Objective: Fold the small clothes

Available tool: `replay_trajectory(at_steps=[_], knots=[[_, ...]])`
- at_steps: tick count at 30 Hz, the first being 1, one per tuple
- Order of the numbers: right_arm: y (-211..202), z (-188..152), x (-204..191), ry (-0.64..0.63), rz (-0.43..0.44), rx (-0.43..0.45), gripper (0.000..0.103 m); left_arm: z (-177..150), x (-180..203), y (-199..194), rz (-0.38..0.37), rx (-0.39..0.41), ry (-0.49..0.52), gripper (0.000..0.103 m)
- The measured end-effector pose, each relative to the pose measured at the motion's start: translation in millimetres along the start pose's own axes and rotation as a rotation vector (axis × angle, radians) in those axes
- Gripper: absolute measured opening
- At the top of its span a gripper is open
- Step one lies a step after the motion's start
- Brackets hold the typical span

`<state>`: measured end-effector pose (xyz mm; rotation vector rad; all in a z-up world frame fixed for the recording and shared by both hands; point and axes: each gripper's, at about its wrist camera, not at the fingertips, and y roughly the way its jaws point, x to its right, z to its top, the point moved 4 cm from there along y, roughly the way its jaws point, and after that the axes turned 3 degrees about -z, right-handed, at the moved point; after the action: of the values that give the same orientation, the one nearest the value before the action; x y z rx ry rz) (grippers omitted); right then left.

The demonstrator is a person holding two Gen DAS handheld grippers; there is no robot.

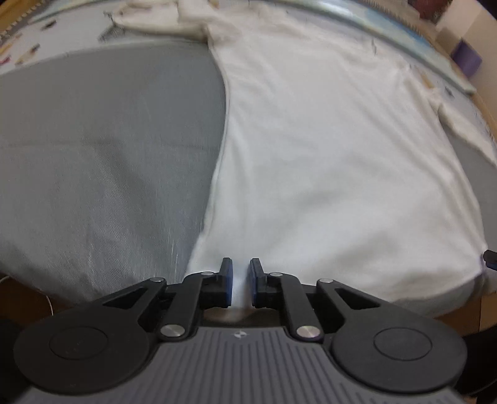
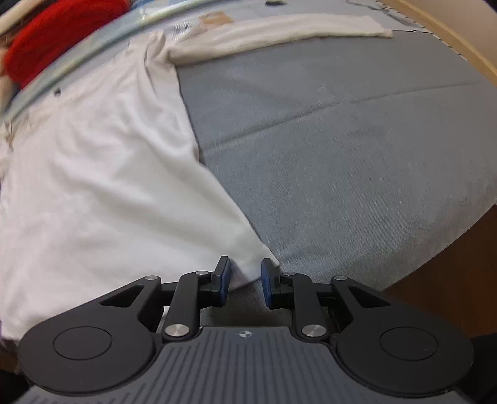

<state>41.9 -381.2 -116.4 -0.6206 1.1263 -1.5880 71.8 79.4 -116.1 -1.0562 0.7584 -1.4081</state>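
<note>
I judged the fold barely begun. The shirt lay spread flat on the grey mat, body smooth, with no layer turned over that I could see. Both sleeves were stretched out sideways: one ran along the far edge in the left view, the other in the right view. So the laying-out looked done, and every fold was left to make.

My left gripper stood at the hem, near the shirt's left bottom corner, its blue pads a little apart with white cloth showing in the gap; the pads did not press on it. My right gripper stood at the other bottom corner, jaws somewhat wider, the corner's tip lying between them, not pinched either.

The shirt was plain white, thin and soft, long-sleeved, with a slight pucker where the right sleeve joined the body. Something red sat beyond the mat's far edge.
</note>
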Motion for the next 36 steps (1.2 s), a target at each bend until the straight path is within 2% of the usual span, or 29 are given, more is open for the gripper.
replay_trajectory(at_steps=[3,5,7,10,12,15,18,20,23,24,26,28,31,33,36], knots=[[-25,13,-1,0.047,0.071,0.114,0.025,16,10,-25,-0.023,0.119,-0.006,0.013],[-43,24,-4,0.061,0.095,0.208,0.039,28,16,-40,-0.042,0.195,-0.005,0.013],[-61,35,-10,0.061,0.106,0.307,0.045,37,24,-57,-0.05,0.248,-0.012,0.013],[-85,50,-23,0.024,0.146,0.423,0.046,61,28,-86,-0.061,0.326,-0.03,0.013],[-95,64,-43,-0.016,0.166,0.465,0.046,79,26,-108,-0.053,0.383,-0.032,0.014],[-107,94,-78,-0.091,0.209,0.502,0.046,122,37,-125,-0.056,0.424,-0.028,0.016],[-114,128,-121,-0.181,0.277,0.498,0.046,174,36,-130,-0.042,0.46,-0.003,0.018],[-118,152,-150,-0.232,0.289,0.5,0.046,207,33,-129,-0.016,0.485,0.032,0.018],[-120,193,-189,-0.272,0.321,0.532,0.046,252,14,-107,0.005,0.481,0.059,0.016],[-122,202,-197,-0.278,0.325,0.537,0.046,263,5,-92,0.023,0.475,0.052,0.012],[-117,221,-215,-0.282,0.336,0.547,0.045,279,-14,-63,0.069,0.433,0.023,0.004],[-106,229,-225,-0.265,0.357,0.563,0.044,287,-30,-36,0.097,0.402,-0.011,0.003],[-76,232,-235,-0.231,0.355,0.475,0.027,296,-49,0,0.139,0.346,-0.053,0.002],[-64,238,-243,-0.22,0.383,0.445,0.024,301,-58,15,0.131,0.321,-0.087,0.002],[-54,245,-260,-0.276,0.384,0.462,0.02,312,-65,28,0.167,0.326,-0.054,0.003]])
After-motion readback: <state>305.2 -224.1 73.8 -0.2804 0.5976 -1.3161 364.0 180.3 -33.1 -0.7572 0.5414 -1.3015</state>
